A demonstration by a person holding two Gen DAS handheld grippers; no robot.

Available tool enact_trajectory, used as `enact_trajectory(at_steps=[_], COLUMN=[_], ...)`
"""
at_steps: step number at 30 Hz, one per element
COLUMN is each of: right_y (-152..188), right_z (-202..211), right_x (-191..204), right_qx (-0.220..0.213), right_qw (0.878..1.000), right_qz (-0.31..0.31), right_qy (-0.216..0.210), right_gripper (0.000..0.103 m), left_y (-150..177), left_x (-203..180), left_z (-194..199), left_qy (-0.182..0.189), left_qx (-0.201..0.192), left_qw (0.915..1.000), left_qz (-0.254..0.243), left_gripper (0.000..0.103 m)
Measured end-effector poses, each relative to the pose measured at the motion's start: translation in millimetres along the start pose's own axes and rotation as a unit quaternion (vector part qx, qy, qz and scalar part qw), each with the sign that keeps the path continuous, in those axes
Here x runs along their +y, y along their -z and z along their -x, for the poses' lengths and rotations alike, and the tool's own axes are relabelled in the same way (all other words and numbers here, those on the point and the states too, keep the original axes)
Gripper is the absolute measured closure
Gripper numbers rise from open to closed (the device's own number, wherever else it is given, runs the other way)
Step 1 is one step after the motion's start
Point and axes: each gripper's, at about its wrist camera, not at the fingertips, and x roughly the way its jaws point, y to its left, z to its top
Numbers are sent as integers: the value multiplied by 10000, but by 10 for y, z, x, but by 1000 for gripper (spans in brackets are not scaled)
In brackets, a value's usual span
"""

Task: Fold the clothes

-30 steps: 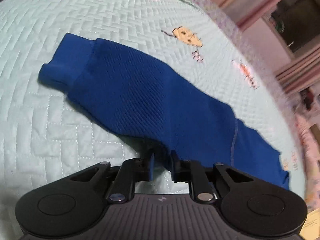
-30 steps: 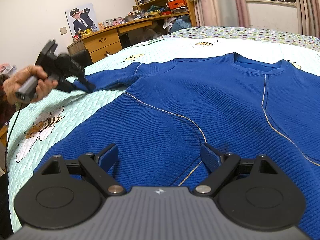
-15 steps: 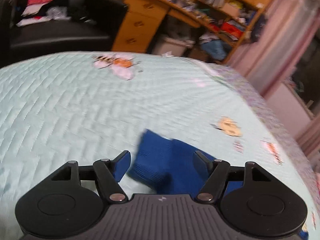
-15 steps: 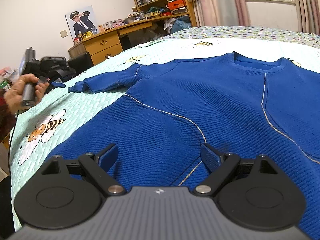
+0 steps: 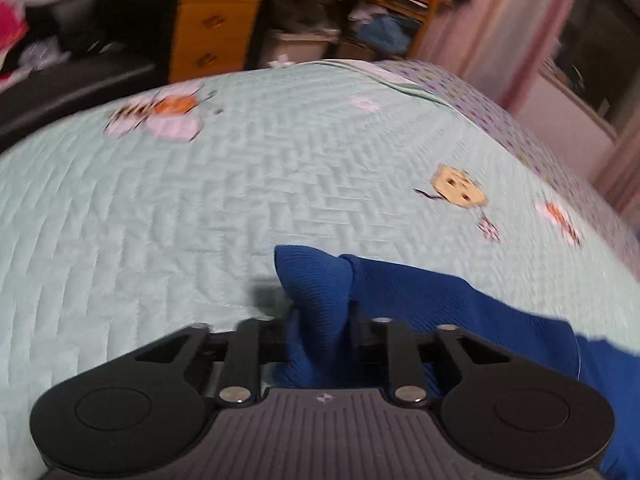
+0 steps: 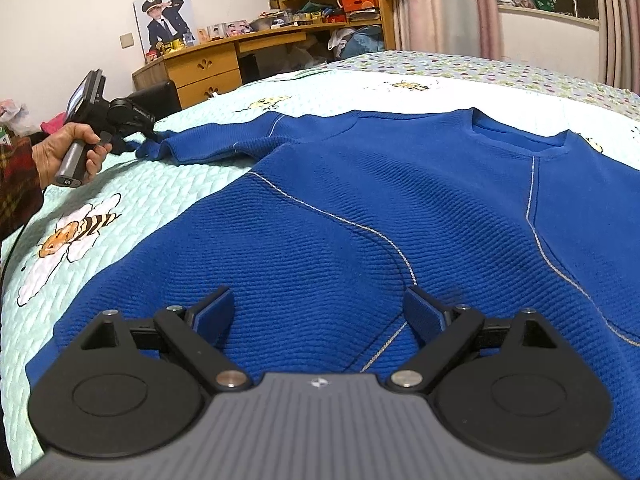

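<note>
Blue sweater (image 6: pixel 400 216) lies flat, front up, on the bed (image 5: pixel 200 208). Left gripper (image 5: pixel 320 332) fingers pinched on the sleeve cuff (image 5: pixel 316 280); right gripper (image 6: pixel 320 312) fingers wide, hovering over the sweater's hem. Risk: shallow cuff pinch slips on pull, or the sleeve drags and wrinkles the sweater's body.

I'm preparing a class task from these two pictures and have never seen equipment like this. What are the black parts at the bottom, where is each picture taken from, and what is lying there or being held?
No robot here: a person holds a hand-held two-finger gripper in each hand, each with a camera looking along its fingers. The black parts are the grippers themselves. In the left camera's view, the left gripper is shut on the sleeve cuff of a blue sweater. The right camera shows the sweater spread on a quilted bedspread, with the right gripper open over its lower part, gripping nothing. At its left edge, the person's hand holds the left gripper.
</note>
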Motion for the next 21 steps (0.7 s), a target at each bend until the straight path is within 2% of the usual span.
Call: enact_trajectory(at_steps=[2, 7, 9, 10, 11, 13, 14, 15, 17, 18, 20, 21], right_y=[1, -2, -3, -2, -1, -1, 0, 1, 3, 3, 2, 1], right_z=[4, 7, 9, 10, 12, 16, 19, 23, 28, 30, 32, 33], right_x=[2, 3, -5, -10, -16, -28, -37, -46, -62, -69, -80, -83], right_qx=[0, -12, -22, -28, -34, -51, -60, -69, -90, -99, -115, -119], right_qw=[10000, 10000, 10000, 10000, 9999, 9999, 9998, 9997, 9996, 9995, 9993, 9993], right_qz=[4, -23, -45, -63, -80, -126, -151, -176, -222, -243, -284, -297], right_qy=[2, -7, -22, -36, -51, -79, -100, -120, -157, -174, -207, -217], right_gripper=[10, 10, 10, 10, 10, 10, 10, 10, 10, 10, 10, 10], left_y=[-40, -158, -206, -227, -230, -238, -240, -241, -234, -212, -109, -15], left_x=[-110, -157, -175, -185, -199, -154, -116, -78, 5, -6, -206, -451], left_z=[82, -55, -109, -132, -101, 55, 151, 247, 447, 544, 694, 724], left_qy=[-142, -919, -1229, -1382, -1525, -1928, -2177, -2421, -2858, -2802, -1848, -1316], left_qx=[-104, 139, 236, 271, 152, -237, -455, -659, -794, -826, -863, -726], left_qw=[9993, 9936, 9892, 9867, 9854, 9807, 9749, 9670, 9481, 9470, 9725, 9864], left_qz=[-331, -642, -765, -816, -746, -233, 98, 431, 1147, 1337, 1122, 660], left_gripper=[87, 85, 72, 59, 51, 15, 7, 7, 11, 13, 23, 23])
